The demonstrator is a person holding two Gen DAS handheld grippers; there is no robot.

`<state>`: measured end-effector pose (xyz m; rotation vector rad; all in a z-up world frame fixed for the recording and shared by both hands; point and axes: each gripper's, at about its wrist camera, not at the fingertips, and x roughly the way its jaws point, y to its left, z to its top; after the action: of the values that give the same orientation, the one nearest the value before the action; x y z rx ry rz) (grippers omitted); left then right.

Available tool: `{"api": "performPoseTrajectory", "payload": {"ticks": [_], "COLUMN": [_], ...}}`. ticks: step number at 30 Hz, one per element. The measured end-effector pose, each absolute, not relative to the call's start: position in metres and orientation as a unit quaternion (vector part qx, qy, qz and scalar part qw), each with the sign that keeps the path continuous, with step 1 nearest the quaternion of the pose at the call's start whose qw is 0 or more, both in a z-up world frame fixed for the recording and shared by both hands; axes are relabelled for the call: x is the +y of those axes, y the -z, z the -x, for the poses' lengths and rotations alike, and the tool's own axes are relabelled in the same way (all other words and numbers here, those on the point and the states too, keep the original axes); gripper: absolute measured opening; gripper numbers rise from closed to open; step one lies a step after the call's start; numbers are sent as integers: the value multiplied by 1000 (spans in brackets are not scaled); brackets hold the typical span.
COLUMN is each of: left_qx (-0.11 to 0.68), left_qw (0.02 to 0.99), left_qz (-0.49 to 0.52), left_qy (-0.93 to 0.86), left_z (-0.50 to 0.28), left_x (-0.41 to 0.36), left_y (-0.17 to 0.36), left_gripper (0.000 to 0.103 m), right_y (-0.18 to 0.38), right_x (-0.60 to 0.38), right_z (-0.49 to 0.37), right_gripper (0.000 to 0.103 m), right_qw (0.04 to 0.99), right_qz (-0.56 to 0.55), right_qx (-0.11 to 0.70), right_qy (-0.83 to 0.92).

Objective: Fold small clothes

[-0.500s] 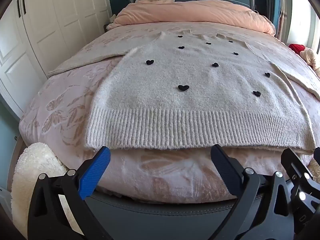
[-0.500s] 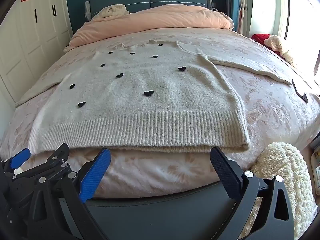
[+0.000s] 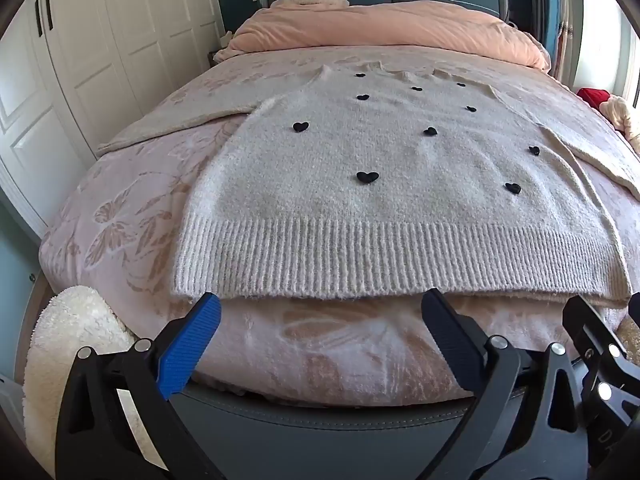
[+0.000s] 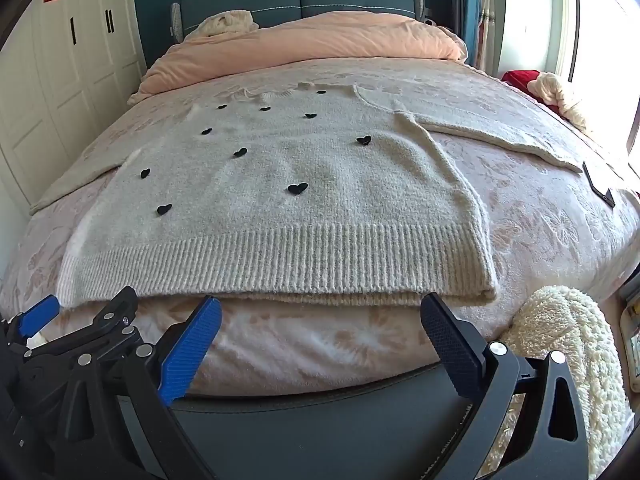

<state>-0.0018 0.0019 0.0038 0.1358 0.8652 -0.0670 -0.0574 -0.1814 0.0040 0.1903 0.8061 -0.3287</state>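
A cream knitted sweater (image 3: pixel 392 184) with small black hearts lies flat, front up, on the bed, its ribbed hem toward me and both sleeves spread sideways. It also shows in the right wrist view (image 4: pixel 280 208). My left gripper (image 3: pixel 320 320) is open and empty, just below the left part of the hem. My right gripper (image 4: pixel 320 320) is open and empty, just below the right part of the hem. Each gripper shows at the edge of the other's view. Neither touches the sweater.
The bed has a pink floral cover (image 3: pixel 120 216) and a peach duvet (image 3: pixel 384 28) bunched at the headboard. A dark grey footboard (image 3: pixel 320 424) runs under the grippers. Fluffy cream rugs (image 4: pixel 568 352) lie at both foot corners. White wardrobes (image 3: pixel 80 60) stand left. A dark flat object (image 4: pixel 598 184) lies at the right edge.
Both grippers have dropped and edged slightly closer to the hem. The sweater has not moved.
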Motion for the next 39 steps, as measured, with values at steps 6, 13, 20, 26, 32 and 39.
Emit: {"api": "performPoseTrajectory", "payload": {"ticks": [6, 13, 20, 26, 32, 39], "left_qx": [415, 415, 415, 415, 415, 414], "left_qw": [907, 907, 907, 907, 907, 907], "left_qz": [-69, -70, -70, -70, -70, -71], "left_qy": [30, 29, 29, 29, 29, 28], "left_z": [3, 3, 3, 3, 4, 4], "left_x": [1, 1, 0, 0, 0, 0], "left_y": [-3, -3, -4, -4, -4, -4], "left_gripper": [98, 98, 98, 98, 98, 98], "right_y": [-6, -5, -5, -5, -5, -4], "right_x": [-182, -182, -183, -183, -182, -182], "right_z": [58, 58, 58, 58, 57, 57], "right_gripper": [98, 98, 98, 98, 98, 98], "right_qw": [902, 902, 902, 902, 902, 902], "right_qz": [-92, -93, -92, -92, -93, -93], "right_qx": [390, 390, 390, 391, 391, 391], "right_qy": [159, 159, 158, 158, 158, 158]}}
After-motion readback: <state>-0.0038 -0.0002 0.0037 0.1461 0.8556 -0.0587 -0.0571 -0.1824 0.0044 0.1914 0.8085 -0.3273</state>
